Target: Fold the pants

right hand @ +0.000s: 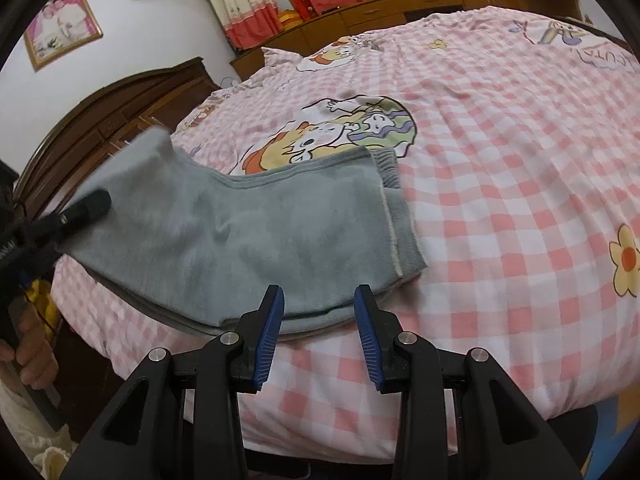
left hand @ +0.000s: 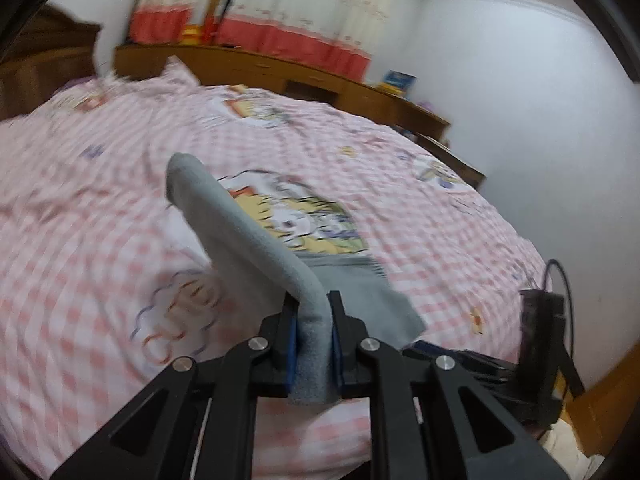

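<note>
over in the right wrist view, at about 9 o'clock, the left gripper is sticking in from the edge, clamped on the raised end of the grey pants, with a hand wrapped round its handle lower down at 8 o'clock. in its own view the left gripper is squeezing a bunched fold of the pants between its blue pads, nearly closed, and the fabric is arching up toward 11 o'clock and blurring a bit. the rest of the pants is lying folded on the pink checked bedspread, near the bed's front edge, just below the cartoon print at 12 o'clock. the right gripper is sitting at 6 o'clock with its jaws partly open, nothing between them, hovering at the near edge of the pants without gripping.
</note>
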### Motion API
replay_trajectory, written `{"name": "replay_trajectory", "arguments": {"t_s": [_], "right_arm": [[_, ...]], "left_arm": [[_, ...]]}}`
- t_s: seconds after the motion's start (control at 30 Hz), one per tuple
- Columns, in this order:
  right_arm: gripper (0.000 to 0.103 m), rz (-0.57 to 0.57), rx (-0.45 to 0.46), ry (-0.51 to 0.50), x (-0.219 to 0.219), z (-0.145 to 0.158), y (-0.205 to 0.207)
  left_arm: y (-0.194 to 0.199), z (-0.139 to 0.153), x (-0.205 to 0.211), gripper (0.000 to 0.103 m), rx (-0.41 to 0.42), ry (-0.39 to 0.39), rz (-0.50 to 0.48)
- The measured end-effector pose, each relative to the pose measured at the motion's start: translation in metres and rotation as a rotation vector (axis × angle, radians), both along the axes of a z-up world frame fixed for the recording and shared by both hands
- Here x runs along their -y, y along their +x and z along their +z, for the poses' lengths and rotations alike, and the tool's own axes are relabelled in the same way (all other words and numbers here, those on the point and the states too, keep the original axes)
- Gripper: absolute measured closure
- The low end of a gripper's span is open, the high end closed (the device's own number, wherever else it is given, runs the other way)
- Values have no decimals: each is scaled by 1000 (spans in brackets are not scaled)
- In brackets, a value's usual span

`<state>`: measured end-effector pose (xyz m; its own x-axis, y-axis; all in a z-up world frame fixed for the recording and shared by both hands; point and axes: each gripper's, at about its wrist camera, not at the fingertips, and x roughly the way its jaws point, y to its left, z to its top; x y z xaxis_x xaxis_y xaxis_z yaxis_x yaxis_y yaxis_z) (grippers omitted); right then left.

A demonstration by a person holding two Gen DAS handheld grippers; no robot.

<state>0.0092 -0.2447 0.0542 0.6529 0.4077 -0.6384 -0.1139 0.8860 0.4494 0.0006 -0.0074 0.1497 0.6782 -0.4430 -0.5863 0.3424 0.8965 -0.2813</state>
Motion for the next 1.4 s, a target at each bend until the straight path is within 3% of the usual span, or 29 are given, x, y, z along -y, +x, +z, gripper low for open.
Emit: {"name": "replay_trajectory", "arguments": {"t_s": [0.23, 0.67, 0.97, 1.03, 1.1, 1.17, 1.27, 1.4], "right_arm": [[65, -62, 3, 60, 29, -5, -5], [65, -112, -5, 103, 56, -16, -7], [65, -133, -35, 114, 66, -27, -5], [65, -134, -39, 112, 67, -28, -4], [65, -135, -41, 104, 67, -28, -4], [65, -134, -41, 91, 65, -27, -3], [65, -132, -38, 72, 65, -23, -2], [65, -130, -16, 45, 65, -11, 5]], "left_arm": [[15, 4, 56, 90, -19, 92, -134], [51, -47, 144, 90, -173, 168, -247], [61, -87, 167, 89, -245, 189, -256], [60, -87, 167, 83, -247, 182, -262], [56, -83, 167, 69, -246, 172, -274], [52, -78, 165, 62, -251, 161, -281], [47, -69, 154, 61, -247, 129, -270], [42, -58, 129, 49, -221, 99, -205]]}}
